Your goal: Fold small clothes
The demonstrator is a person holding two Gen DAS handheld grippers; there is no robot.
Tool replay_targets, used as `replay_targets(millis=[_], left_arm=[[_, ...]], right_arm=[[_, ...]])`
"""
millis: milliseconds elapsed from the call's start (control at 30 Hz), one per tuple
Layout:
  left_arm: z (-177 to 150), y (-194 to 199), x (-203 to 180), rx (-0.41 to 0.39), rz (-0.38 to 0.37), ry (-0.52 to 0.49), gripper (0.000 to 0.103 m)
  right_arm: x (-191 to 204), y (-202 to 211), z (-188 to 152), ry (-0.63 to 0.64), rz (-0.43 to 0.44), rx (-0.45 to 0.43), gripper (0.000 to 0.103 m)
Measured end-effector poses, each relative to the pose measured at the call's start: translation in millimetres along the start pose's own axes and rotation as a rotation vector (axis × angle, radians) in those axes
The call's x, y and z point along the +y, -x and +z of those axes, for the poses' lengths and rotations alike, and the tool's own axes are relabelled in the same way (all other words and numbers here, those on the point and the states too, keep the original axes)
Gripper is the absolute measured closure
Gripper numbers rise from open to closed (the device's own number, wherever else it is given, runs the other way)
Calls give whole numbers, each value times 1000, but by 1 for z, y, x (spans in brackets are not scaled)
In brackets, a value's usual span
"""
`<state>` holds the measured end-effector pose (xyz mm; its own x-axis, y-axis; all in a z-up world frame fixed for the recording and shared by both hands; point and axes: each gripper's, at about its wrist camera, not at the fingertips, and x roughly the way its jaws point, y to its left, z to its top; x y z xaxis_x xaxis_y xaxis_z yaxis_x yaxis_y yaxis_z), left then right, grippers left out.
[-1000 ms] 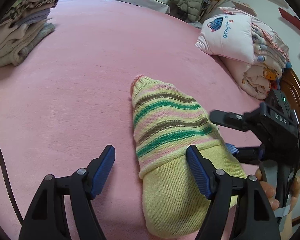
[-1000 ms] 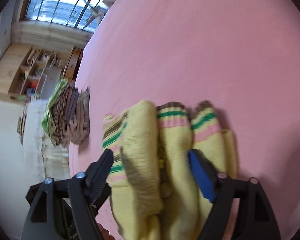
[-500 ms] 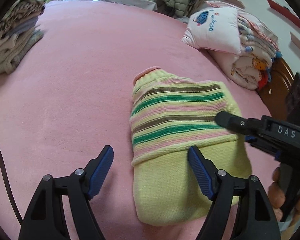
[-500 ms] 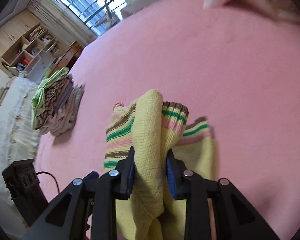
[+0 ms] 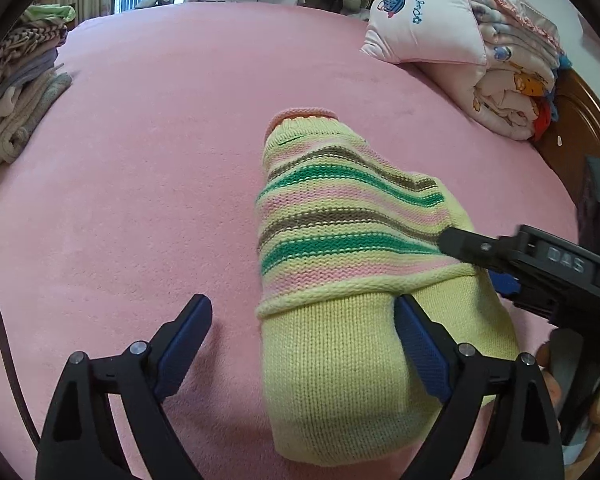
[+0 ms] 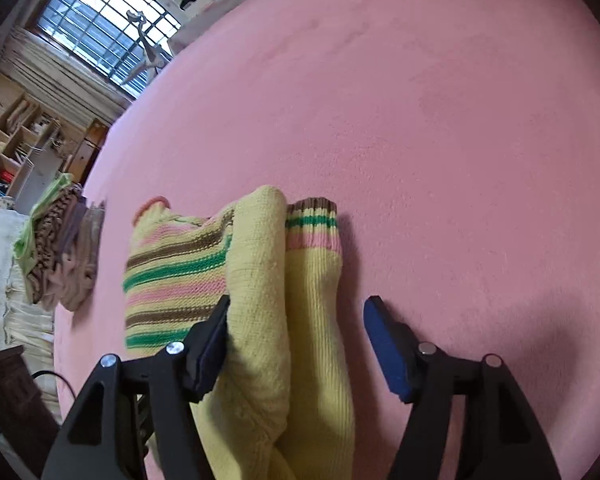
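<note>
A yellow knit sweater (image 5: 340,240) with green, pink and brown stripes lies folded on the pink bed (image 5: 160,140). My left gripper (image 5: 304,336) hovers over its near left edge, empty and with jaws opening wide; the right finger sits above the plain yellow part. My right gripper (image 5: 476,264) reaches in from the right at the sweater's side. In the right wrist view the yellow fold and a striped cuff (image 6: 312,224) lie between the right gripper's (image 6: 296,340) opening jaws. The left pad brushes the sweater (image 6: 260,280); the right pad stands off it.
A stack of folded clothes (image 5: 16,92) sits at the bed's far left, also the stack (image 6: 60,248) in the right wrist view. A pink pillow and rolled quilt (image 5: 472,40) lie at the far right by a wooden headboard (image 5: 580,132). A dark cable (image 5: 0,340) runs along the left.
The right gripper was shut on the raised yellow fold half a second ago; now its jaws have parted and the fold lies down. The left gripper has spread wider and shifted along the sweater.
</note>
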<state>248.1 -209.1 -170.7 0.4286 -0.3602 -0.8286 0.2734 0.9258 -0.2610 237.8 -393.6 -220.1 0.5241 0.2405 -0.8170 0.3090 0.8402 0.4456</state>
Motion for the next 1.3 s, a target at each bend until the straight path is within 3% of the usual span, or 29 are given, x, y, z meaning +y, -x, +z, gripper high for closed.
replay_targets(millis=[167, 233, 300, 367, 433, 467, 500, 600, 833, 933, 967, 1033, 1067, 1100, 1300], left_arm=[[1, 22, 3, -20, -10, 3, 13], [-2, 42, 7, -62, -19, 8, 13], [-6, 55, 9, -91, -12, 5, 13], [-10, 61, 13, -95, -10, 2, 17], [-14, 51, 19, -43, -20, 9, 35], [-16, 44, 21, -6, -21, 14, 49], [-20, 32, 26, 43, -39, 31, 51], [-27, 22, 33, 61, -87, 67, 50], [-26, 36, 29, 47, -52, 31, 50], [-24, 50, 32, 36, -62, 34, 40], [-24, 55, 32, 26, -61, 39, 30], [-22, 68, 34, -9, -58, 50, 24], [-20, 72, 35, -17, -61, 48, 24], [-17, 74, 35, -20, -66, 42, 24], [15, 82, 31, -51, -85, 37, 22]], right_arm=[[37, 44, -16, 209, -101, -146, 42], [56, 59, -27, 311, -120, -192, 54], [69, 67, -37, 383, -107, -199, 83], [77, 65, -47, 421, -68, -168, 94], [78, 55, -58, 432, -65, -131, 94], [77, 47, -64, 431, -76, -105, 96], [73, 41, -68, 424, -82, -86, 100], [60, 30, -80, 394, -96, -83, 103], [51, 45, -79, 344, -49, -38, 103], [52, 67, -78, 341, -22, -59, 98], [52, 74, -77, 334, -7, -65, 92], [50, 85, -74, 312, -6, -79, 69], [47, 90, -71, 293, -10, -90, 47], [44, 95, -69, 279, -6, -100, 34], [24, 99, -49, 185, 18, -93, 32]])
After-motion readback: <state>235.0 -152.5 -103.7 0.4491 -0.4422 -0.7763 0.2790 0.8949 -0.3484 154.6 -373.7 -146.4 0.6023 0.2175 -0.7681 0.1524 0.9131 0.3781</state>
